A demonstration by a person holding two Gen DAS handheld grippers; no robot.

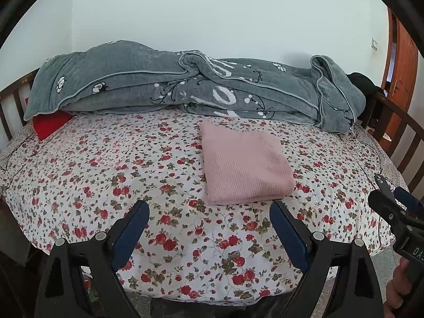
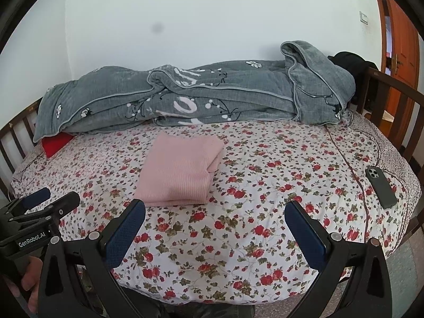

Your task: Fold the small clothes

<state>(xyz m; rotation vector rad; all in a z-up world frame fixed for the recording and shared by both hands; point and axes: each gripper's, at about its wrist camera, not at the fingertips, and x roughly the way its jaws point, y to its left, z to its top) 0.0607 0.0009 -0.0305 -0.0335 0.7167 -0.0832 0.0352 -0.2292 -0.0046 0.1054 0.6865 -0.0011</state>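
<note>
Pink ribbed knit, already a neat rectangle of several layers, is how the small garment (image 1: 245, 163) lies on the floral bedsheet (image 1: 111, 180), roughly mid-bed and in front of the rumpled grey quilt (image 1: 185, 87) bunched along the wall. Its stacked layered edge faces the near side of the bed, and one long side runs away toward the quilt. The left gripper (image 1: 209, 213) hovers just short of that near edge, jaws spread wide and holding nothing; the right gripper (image 2: 214, 213) hangs off to the garment's right, likewise wide apart and empty.

Judging by the tidy shape, the folding looks nearly or wholly finished, so the step in hand is probably a last check or one more halving. If another fold is wanted, each gripper should take one near corner, with the lower finger slid flat along the sheet so that every layer is caught and none of the bedsheet. Both corners should rise together and travel evenly toward the far edge, or the stack will skew. A dark phone (image 2: 381, 186) lies well apart on the right, out of the way.
</note>
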